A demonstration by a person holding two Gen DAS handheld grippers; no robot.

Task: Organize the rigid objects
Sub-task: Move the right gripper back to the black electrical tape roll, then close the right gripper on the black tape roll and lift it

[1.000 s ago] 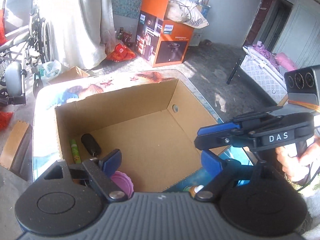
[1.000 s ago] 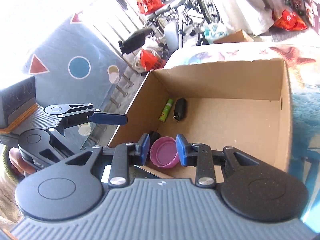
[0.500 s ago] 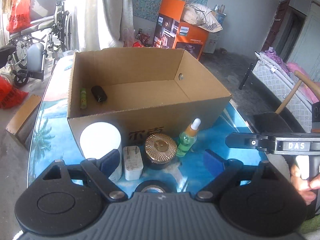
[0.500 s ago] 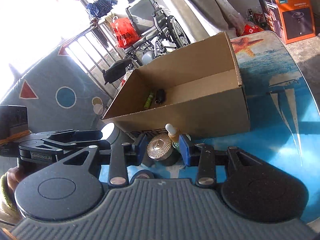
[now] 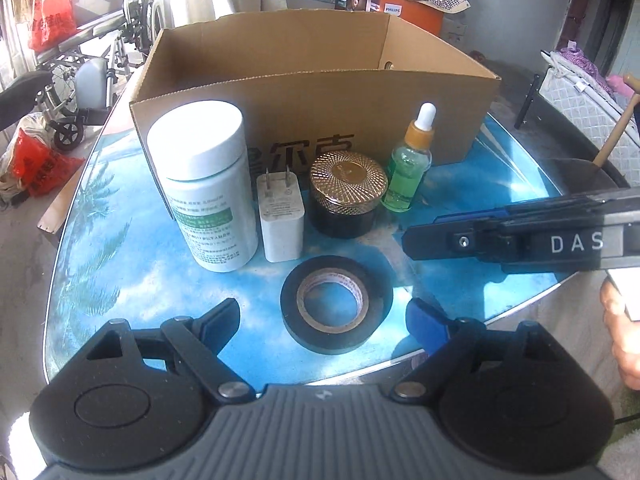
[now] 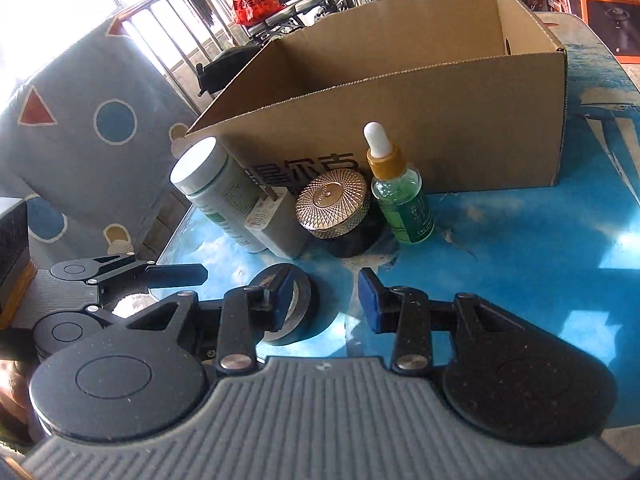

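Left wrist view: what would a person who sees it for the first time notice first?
Probably the brown cardboard box standing open on the blue table. Before it stand, in a row, a white bottle, a white plug adapter, a gold-lidded jar and a green dropper bottle. Nearest, a black tape roll lies flat, in front of the open left gripper.

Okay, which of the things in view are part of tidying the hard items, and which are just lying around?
Part of the job: cardboard box; white bottle; plug adapter; gold-lidded jar; green dropper bottle; black tape roll.

Just lying about: wheelchair; orange appliance box; red bags.
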